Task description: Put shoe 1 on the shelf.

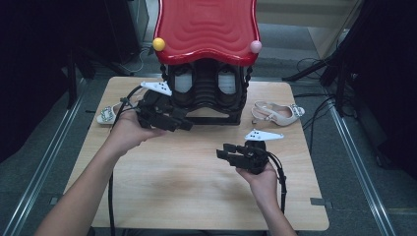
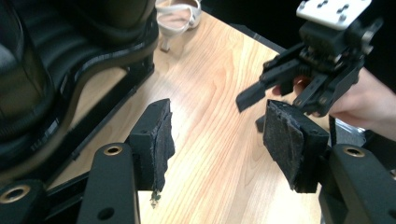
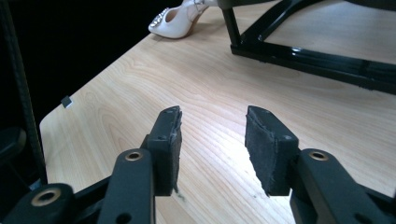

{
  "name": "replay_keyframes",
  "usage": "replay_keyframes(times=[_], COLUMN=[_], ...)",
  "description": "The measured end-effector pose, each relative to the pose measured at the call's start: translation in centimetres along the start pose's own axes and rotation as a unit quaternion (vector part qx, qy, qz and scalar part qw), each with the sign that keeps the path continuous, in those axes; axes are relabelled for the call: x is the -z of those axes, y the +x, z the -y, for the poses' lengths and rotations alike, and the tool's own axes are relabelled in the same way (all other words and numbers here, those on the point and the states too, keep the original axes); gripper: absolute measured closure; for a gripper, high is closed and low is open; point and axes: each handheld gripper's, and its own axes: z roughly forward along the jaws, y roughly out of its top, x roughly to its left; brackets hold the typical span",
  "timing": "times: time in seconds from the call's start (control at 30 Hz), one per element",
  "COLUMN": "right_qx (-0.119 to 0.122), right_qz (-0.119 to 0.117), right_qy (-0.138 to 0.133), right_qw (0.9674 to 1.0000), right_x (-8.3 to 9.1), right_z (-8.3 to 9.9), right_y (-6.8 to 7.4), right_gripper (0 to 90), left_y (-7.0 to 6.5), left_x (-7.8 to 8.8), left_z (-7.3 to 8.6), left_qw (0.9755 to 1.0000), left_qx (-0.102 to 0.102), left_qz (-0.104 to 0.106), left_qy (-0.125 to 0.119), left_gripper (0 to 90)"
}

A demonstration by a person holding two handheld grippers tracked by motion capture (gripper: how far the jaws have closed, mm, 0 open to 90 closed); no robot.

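A white heeled shoe (image 1: 278,113) with a jewelled buckle lies at the table's right, beside a black rack (image 1: 206,98) under a red wavy top (image 1: 206,27). A second white shoe (image 1: 104,116) lies at the left, partly hidden behind my left hand. My left gripper (image 1: 186,126) hovers in front of the rack's base, open and empty. The left gripper view shows its pads (image 2: 161,135) wide apart over bare wood, with the right gripper (image 2: 273,95) beyond. My right gripper (image 1: 223,153) is low over the table at right of centre, open with nothing between its jaws (image 3: 212,126).
The wooden table (image 1: 196,191) has rounded corners and dark floor around it. The rack's black base bars (image 3: 303,53) run across the table's back half. A yellow ball (image 1: 158,44) and a pink ball (image 1: 255,46) sit on the red top's front corners. Cables trail from both grippers.
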Motion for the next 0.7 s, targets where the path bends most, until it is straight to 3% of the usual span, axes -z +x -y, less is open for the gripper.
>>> replay_keyframes(times=[0.4,0.5,0.6,0.7], right_qx=[0.015,0.011,0.009,0.012], right_qz=[0.018,0.024,0.027,0.029], right_qy=[-0.003,-0.004,-0.003,0.001], right_qw=[0.9997,0.9996,0.9996,0.9995], right_x=[1.5,1.9,2.1,2.2], right_z=[1.1,1.3,1.4,1.5], right_y=[-1.3,-1.6,-1.8,-1.8], right_gripper=[51.3,50.9,50.9,50.9], left_y=[0.5,0.9,1.2,1.4], left_x=[-1.8,-2.1,-2.3,-1.9], left_z=[6.7,7.9,8.6,9.5], left_qw=[0.9996,0.9998,0.9995,0.9996], left_qx=[0.004,0.014,0.019,0.023], left_qz=[-0.025,-0.015,-0.018,-0.013], left_qy=[0.011,0.005,0.017,0.008], left_gripper=[39.7,39.9,40.0,41.0])
